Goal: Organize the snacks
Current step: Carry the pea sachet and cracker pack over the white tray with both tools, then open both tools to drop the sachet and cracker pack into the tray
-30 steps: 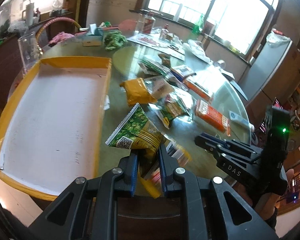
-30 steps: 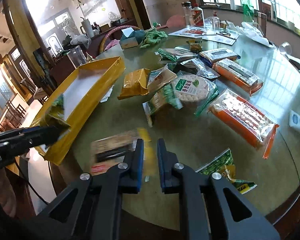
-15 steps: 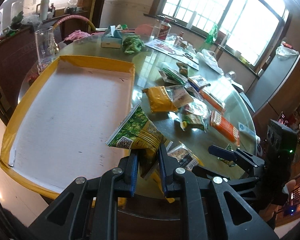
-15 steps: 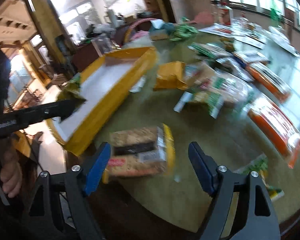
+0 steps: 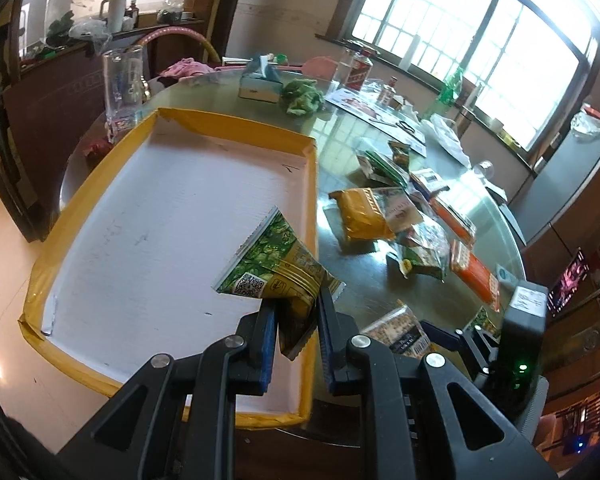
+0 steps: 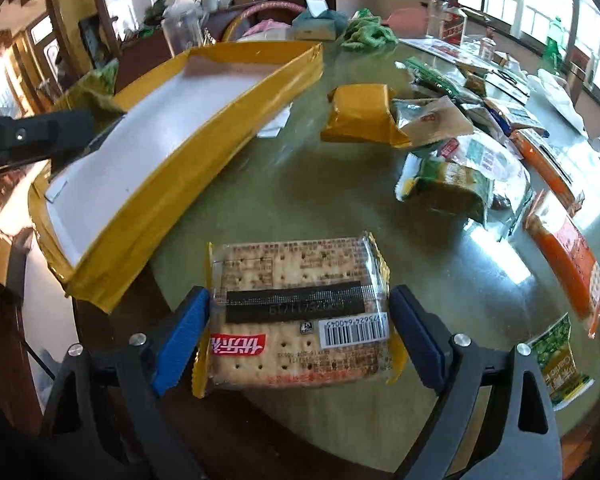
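Observation:
My left gripper [image 5: 296, 308] is shut on a corner of a green snack packet [image 5: 276, 268], which hangs over the near right part of the yellow-rimmed tray [image 5: 160, 216] with its white floor. In the right wrist view that same gripper [image 6: 60, 132] and green packet [image 6: 96, 88] show at the tray's [image 6: 140, 120] near end. My right gripper [image 6: 300, 312] points down at a clear cracker pack [image 6: 300, 280] lying flat on the glass table. Its jaws are opening and stand one on each side of the pack, with the blue pads just off its ends.
Several snack packs lie on the round table: a yellow pack [image 6: 360, 112], orange packs [image 6: 568, 256], a green pea packet [image 6: 560, 360]. A glass mug [image 5: 122, 84], a tissue box [image 5: 260, 84] and a green cloth [image 5: 302, 96] stand beyond the tray. The table edge is close below.
The right jaws went from shut to wide open and came in around the cracker pack. The left gripper carried the green packet from above the table to above the tray.

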Available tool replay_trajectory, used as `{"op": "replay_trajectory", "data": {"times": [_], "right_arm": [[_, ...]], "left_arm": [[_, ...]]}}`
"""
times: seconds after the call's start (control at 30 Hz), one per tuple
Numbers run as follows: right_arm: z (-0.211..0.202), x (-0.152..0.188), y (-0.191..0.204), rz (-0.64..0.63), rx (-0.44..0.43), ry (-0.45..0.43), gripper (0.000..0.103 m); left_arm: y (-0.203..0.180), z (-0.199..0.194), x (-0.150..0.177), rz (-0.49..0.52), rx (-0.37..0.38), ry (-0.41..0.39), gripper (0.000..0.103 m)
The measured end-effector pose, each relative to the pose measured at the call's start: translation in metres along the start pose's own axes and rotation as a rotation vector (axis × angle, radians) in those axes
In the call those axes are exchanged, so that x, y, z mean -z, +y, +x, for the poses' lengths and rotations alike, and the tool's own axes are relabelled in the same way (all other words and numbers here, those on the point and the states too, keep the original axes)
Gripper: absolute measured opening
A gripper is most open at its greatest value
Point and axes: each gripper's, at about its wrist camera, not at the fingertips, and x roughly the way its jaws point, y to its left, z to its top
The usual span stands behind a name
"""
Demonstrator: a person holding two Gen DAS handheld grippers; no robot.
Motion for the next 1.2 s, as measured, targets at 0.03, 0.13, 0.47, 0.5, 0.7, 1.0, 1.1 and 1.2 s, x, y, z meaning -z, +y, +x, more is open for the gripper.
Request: {"op": "replay_trajectory", "data": {"times": [0.03, 0.13, 0.47, 0.5, 0.7, 1.0, 1.1, 1.2], "right_arm": [[-0.001, 0.0, -0.003, 0.007, -0.003, -0.003, 0.083], [-0.006, 0.001, -0.012, 0.046, -0.017, -0.019, 0.074], [-0.052, -0.008, -0.013, 0.092, -0.098, -0.179, 0.071], [-0.061, -0.014, -0.008, 0.08, -0.134, -0.203, 0.071], [-0.06, -0.058, 0.049, -0.068, -0.256, -0.226, 0.071], [-0.001, -0.084, 0.104, -0.168, -0.281, -0.139, 0.072], [0.008, -0.083, 0.103, -0.17, -0.282, -0.117, 0.075], [0.013, -0.084, 0.099, -0.148, -0.299, -0.115, 0.082]], "left_arm": [[0.002, 0.0, -0.001, -0.004, -0.006, 0.0, 0.017], [0.012, 0.002, -0.004, -0.019, -0.03, -0.003, 0.017], [0.043, 0.01, -0.004, -0.065, -0.125, 0.01, 0.017], [0.045, 0.012, -0.005, -0.066, -0.131, 0.013, 0.017], [0.062, 0.013, -0.006, -0.096, -0.179, 0.01, 0.018], [0.092, 0.011, -0.005, -0.163, -0.214, 0.02, 0.018], [0.097, 0.015, -0.005, -0.174, -0.207, 0.029, 0.032], [0.099, 0.012, -0.006, -0.196, -0.204, 0.009, 0.056]]}}
